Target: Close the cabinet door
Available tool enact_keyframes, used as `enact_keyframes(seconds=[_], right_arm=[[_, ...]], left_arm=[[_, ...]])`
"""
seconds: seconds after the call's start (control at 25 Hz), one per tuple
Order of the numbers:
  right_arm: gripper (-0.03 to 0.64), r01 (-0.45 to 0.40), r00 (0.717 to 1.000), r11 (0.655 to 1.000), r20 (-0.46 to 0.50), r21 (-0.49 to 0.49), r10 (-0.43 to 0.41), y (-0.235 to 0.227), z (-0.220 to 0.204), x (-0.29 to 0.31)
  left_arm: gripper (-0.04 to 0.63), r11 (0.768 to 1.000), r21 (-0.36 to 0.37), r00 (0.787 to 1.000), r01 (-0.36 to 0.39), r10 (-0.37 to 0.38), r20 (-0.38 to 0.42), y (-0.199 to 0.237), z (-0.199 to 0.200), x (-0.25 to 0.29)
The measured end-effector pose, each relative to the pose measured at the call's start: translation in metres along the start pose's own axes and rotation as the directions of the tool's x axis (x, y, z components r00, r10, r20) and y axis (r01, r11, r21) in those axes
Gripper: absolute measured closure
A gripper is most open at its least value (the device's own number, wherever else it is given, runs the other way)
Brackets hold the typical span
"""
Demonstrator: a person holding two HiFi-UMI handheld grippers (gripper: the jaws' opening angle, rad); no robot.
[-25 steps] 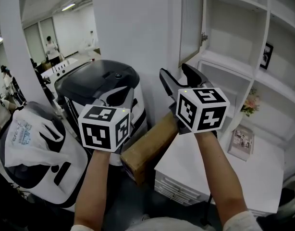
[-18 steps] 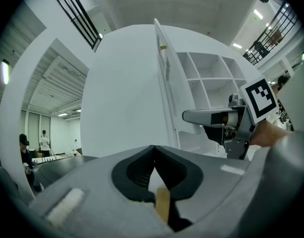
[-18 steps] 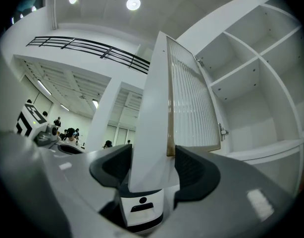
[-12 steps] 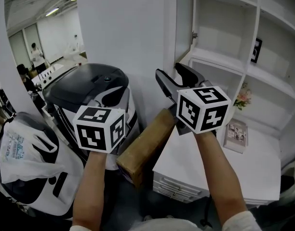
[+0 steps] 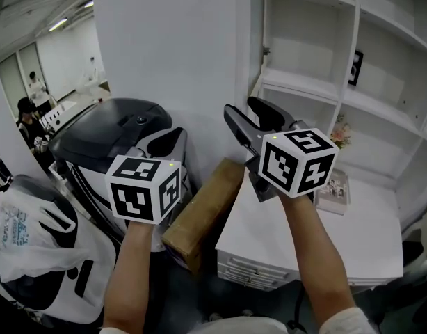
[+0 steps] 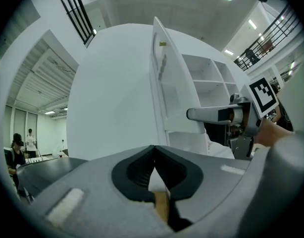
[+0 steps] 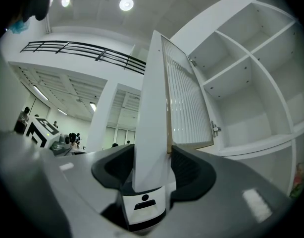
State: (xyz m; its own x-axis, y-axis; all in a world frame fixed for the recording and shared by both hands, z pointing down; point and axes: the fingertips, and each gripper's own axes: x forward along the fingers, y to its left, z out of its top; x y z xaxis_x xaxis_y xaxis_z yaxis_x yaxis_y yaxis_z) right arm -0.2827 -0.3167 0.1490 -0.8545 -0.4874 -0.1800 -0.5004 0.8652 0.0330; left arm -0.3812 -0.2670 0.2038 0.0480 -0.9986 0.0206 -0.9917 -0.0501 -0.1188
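Cabinet door (image 7: 153, 108) stands swung out from the cabinet (image 7: 251, 83) in the right gripper view. We see its free edge between the right gripper's (image 7: 153, 147) jaws, which are apart and have just been closing. In the left gripper view, the left gripper's (image 6: 154, 148) jaws are together, empty. In the head view we find the left gripper well left of the cabinet, the right one at its open door.

Bright light from 2 ceiling lamps (image 7: 126, 4); fisheye edges dark, foreground seemingly soft.
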Motion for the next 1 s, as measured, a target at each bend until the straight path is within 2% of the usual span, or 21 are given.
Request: enact_keyframes(seconds=[0.6, 1.0], right_arm=[[0.422, -0.002, 1.000, 1.000, -0.007, -0.008, 0.002, -0.018, 0.007, -0.031], [0.457, -0.005, 1.000, 1.000, 0.000, 0.000, 0.005, -0.043, 0.012, -0.062]], left_arm=[[0.597, 0.997, 0.004, 0.997, 0.071, -0.071, 0.005, -0.029, 0.001, 0.020], [0.597, 0.994, 0.020, 0.994, 0.109, -0.109, 0.004, -0.066, 0.007, 0.038]])
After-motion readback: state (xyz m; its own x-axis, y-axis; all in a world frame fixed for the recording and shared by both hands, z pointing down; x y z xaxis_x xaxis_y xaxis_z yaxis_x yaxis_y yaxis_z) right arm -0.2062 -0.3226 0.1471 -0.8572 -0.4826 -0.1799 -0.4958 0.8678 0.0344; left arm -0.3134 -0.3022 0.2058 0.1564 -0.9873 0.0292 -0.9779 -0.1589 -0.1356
